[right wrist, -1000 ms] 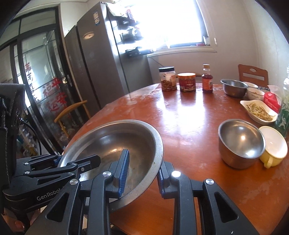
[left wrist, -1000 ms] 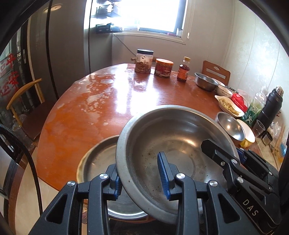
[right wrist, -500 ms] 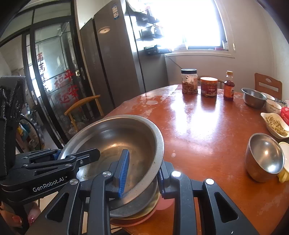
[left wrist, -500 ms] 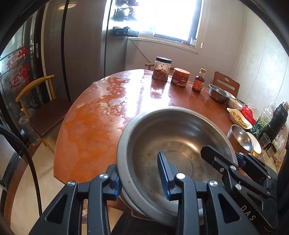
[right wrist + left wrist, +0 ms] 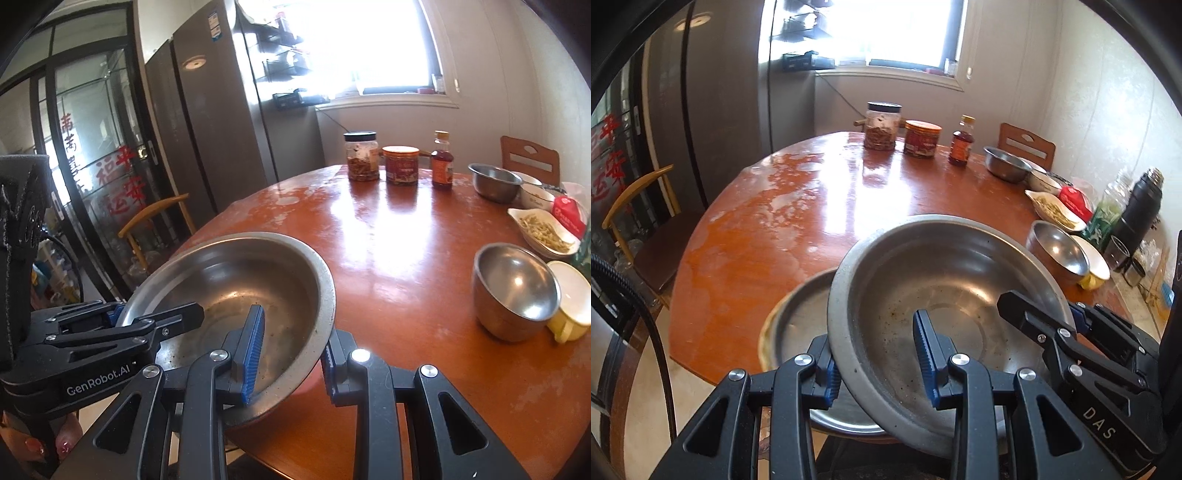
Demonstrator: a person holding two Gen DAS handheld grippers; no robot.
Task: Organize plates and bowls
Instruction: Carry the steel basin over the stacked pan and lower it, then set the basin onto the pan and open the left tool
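Holding the large steel bowl (image 5: 945,295) tilted at lower centre of both views, I have my left gripper (image 5: 879,365) clamped on its near rim and my right gripper (image 5: 291,347) clamped on the opposite rim. Below it at lower left sits a steel plate (image 5: 798,321) at the near edge of the round table (image 5: 798,206), with a small steel bowl (image 5: 515,291) at the right.

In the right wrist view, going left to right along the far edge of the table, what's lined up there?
Black-lidded jar → orange-lidded jar → small brown bottle → steel bowl → white bowl, partly tucked behind the steel one.
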